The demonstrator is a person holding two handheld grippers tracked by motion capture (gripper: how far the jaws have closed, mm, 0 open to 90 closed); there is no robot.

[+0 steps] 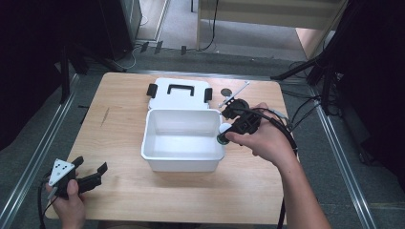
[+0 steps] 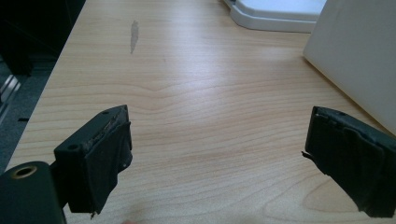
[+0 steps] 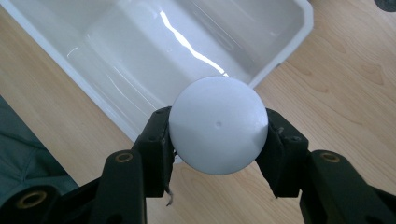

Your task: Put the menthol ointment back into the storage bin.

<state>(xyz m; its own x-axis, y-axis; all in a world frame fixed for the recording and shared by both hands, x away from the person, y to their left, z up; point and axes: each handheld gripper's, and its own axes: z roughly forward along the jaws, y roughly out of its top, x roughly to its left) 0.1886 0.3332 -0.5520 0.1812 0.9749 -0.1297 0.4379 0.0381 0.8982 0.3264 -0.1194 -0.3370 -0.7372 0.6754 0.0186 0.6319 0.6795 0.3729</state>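
A white ball (image 3: 218, 125) is clamped between the jaws of my right gripper (image 3: 218, 140), just outside the rim of a white plastic box (image 3: 154, 51). From above, the ball (image 1: 224, 128) and right gripper (image 1: 228, 130) sit at the right edge of the open box (image 1: 184, 164), whose inside looks bare. My left gripper (image 1: 90, 172) rests at the table's front left corner, jaws wide apart over bare wood (image 2: 215, 140), with nothing between its fingers (image 2: 100, 154).
The box's white lid (image 1: 180, 95) with black handle and latches lies flat behind the box. A small dark disc (image 1: 226, 91) and a thin white stick (image 1: 234, 94) lie at the back right. Table edges and metal rails run on both sides.
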